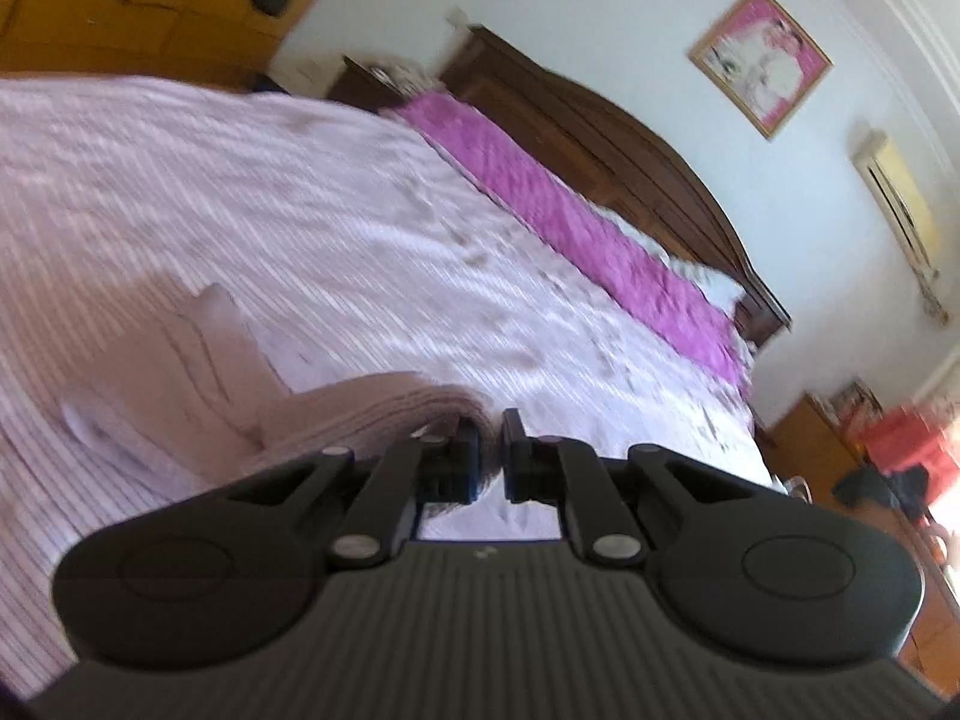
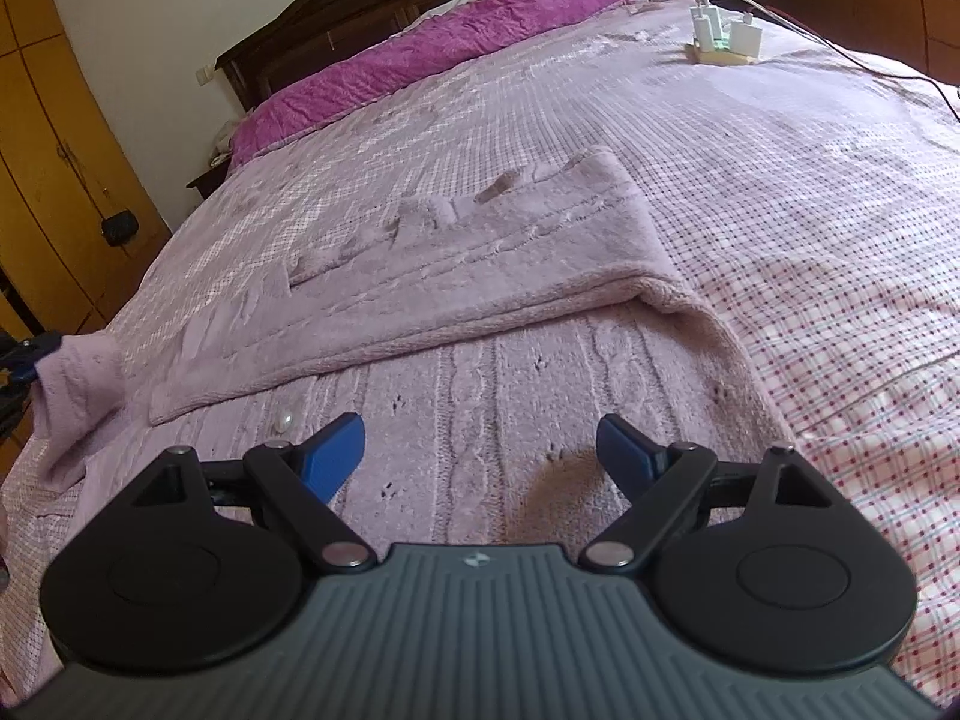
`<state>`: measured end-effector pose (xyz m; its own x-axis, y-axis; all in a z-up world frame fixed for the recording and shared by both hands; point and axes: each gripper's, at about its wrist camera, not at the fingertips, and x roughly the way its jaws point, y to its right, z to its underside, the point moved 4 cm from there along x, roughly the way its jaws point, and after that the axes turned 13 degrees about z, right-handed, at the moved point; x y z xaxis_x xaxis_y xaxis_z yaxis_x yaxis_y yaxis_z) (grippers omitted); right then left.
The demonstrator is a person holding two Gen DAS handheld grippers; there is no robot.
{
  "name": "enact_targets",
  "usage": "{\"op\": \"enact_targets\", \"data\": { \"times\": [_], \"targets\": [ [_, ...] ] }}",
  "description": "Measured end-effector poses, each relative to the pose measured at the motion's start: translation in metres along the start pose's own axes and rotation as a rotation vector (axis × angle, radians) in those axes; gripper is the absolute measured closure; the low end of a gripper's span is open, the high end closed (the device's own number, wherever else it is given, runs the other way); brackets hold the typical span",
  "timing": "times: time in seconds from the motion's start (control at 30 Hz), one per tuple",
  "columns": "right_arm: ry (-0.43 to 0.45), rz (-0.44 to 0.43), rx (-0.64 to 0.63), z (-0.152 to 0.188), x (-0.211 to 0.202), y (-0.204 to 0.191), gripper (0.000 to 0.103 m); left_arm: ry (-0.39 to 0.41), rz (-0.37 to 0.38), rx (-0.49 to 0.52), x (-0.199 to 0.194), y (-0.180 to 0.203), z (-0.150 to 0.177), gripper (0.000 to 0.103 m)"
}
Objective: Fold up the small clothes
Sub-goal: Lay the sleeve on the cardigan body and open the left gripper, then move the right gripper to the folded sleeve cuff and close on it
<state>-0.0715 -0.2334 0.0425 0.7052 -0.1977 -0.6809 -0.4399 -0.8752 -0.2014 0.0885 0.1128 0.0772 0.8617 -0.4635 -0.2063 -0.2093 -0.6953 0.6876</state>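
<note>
Dusty-pink cable-knit sweater (image 2: pixel 480 312) on pink checked bedspread (image 2: pixel 810 210); magenta blanket (image 2: pixel 420 54), blue fingertips (image 2: pixel 333 450).

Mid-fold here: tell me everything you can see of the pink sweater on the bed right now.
The sweater is a pale pink cable knit, fuzzy, with a pearly button near the front. It lies spread on the checked bedspread, one sleeve folded across the body. The left gripper is nearly shut, pinching a lifted edge, seen at the far left of the right wrist view. The right gripper hovers open just above the body, not gripping it.
</note>
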Motion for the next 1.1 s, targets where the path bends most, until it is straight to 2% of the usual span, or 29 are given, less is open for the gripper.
{"op": "enact_targets", "data": {
  "times": [0.13,0.33,0.4,0.47,0.5,0.57,0.7,0.8,1.1],
  "targets": [
    [-0.006,-0.005,0.003,0.001,0.002,0.001,0.014,-0.085,0.012,0.015,0.017,0.011,0.030,0.094],
    [-0.009,-0.009,0.001,0.001,0.003,0.002,0.014,-0.256,-0.034,0.062,0.033,0.007,0.067,0.092],
    [-0.011,-0.008,0.004,0.001,0.004,0.003,0.014,-0.310,-0.065,0.087,0.033,0.006,0.075,0.086],
    [-0.013,-0.010,0.008,0.001,0.005,0.004,0.014,-0.347,-0.079,0.110,0.031,0.006,0.079,0.071],
    [-0.014,-0.010,0.009,0.001,0.005,0.004,0.014,-0.363,-0.084,0.129,0.029,0.007,0.081,0.067],
    [-0.016,-0.013,0.007,0.002,0.006,0.002,0.014,-0.377,-0.095,0.176,0.025,0.013,0.082,0.059],
    [-0.019,-0.029,0.000,0.002,0.006,-0.004,0.014,-0.426,-0.153,0.242,0.017,0.021,0.083,0.057],
    [-0.023,-0.047,-0.002,0.002,0.004,-0.009,0.014,-0.456,-0.186,0.226,0.008,0.018,0.081,0.057],
    [-0.019,-0.091,-0.012,-0.007,0.001,-0.029,0.014,-0.452,-0.258,0.221,-0.026,0.005,0.062,0.057]
  ]
}}
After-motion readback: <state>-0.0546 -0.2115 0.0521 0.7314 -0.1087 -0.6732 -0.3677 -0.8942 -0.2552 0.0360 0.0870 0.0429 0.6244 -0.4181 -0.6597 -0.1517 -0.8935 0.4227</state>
